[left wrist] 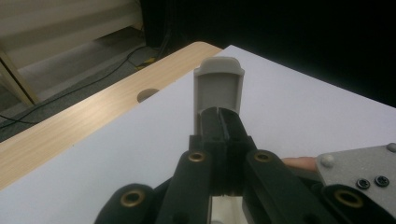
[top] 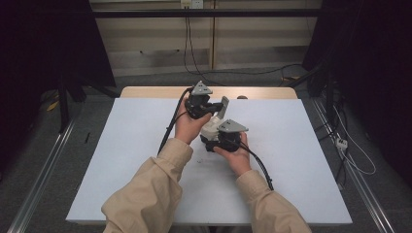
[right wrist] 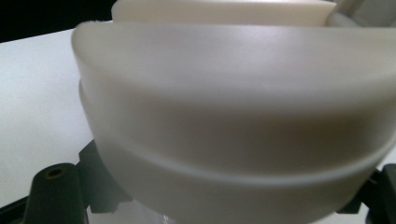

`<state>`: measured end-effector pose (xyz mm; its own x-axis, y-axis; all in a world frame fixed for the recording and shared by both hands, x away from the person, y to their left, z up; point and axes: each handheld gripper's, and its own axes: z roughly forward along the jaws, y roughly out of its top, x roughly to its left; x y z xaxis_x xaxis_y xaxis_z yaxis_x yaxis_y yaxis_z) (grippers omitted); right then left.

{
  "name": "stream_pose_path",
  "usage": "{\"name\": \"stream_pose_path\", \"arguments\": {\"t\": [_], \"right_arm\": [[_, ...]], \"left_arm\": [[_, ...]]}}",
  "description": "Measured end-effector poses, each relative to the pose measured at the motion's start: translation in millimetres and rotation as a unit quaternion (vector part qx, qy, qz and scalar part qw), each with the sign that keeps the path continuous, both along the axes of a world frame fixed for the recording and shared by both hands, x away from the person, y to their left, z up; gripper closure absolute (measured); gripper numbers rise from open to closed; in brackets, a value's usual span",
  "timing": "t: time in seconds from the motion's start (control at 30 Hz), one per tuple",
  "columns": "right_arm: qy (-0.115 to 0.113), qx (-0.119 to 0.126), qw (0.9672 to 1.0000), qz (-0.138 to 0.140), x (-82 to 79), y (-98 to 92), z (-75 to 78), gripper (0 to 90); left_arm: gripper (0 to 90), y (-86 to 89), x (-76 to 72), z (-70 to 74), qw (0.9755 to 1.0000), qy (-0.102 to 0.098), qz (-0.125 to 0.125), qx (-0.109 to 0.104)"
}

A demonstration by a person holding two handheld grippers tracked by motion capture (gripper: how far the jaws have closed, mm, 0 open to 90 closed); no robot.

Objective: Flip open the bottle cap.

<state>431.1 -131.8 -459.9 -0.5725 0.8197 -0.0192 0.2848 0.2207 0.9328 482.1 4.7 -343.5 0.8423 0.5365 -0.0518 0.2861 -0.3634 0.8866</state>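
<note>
Over the middle of the white sheet [top: 291, 145], two hands in beige sleeves hold the grippers close together. My left gripper [top: 213, 108] is shut on a flat grey piece with a rounded end [left wrist: 218, 88], which stands tilted upward [top: 224, 107]. Just below it sits a white rounded body [top: 211, 127]. My right gripper [top: 217, 141] comes at that body from the near side and is shut on it. In the right gripper view the white body [right wrist: 233, 116] looms very close, with black jaw parts at both lower corners. Whether the grey piece is joined to the white body I cannot tell.
The sheet covers a wooden table whose bare far edge [top: 209, 91] has a round hole [left wrist: 148, 94]. Black cables [top: 187, 43] run over the floor behind. Dark stands [top: 63, 97] and metal rails [top: 43, 165] flank the table on both sides.
</note>
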Motion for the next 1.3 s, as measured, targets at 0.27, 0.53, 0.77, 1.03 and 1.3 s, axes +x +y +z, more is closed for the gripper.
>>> {"name": "stream_pose_path", "arguments": {"t": [0.27, 0.53, 0.77, 1.03, 1.3], "right_arm": [[0.0, -0.001, 1.0, 0.0, 0.0, 0.1, 0.0, 18.6], [0.0, -0.003, 1.0, 0.001, 0.1, -0.1, 0.1, 18.6], [0.0, -0.003, 1.0, 0.001, 0.0, -0.1, 0.2, 18.6], [0.001, -0.003, 1.0, 0.003, 0.3, -0.5, 0.3, 18.6], [0.0, -0.005, 1.0, 0.005, 0.5, -1.0, 0.5, 18.6]], "left_arm": [[90.0, -2.3, 1.7, -0.7, 1.0, 0.0, -0.001, 0.0], [90.0, -3.8, 4.1, -3.2, 1.0, -0.001, -0.002, -0.003], [90.0, -7.5, 6.5, -6.3, 1.0, 0.002, -0.008, 0.002], [90.0, -9.9, 9.2, -7.1, 0.9999, 0.004, -0.013, 0.006], [90.0, -12.4, 12.0, -10.9, 0.9998, 0.007, -0.015, 0.008]]}}
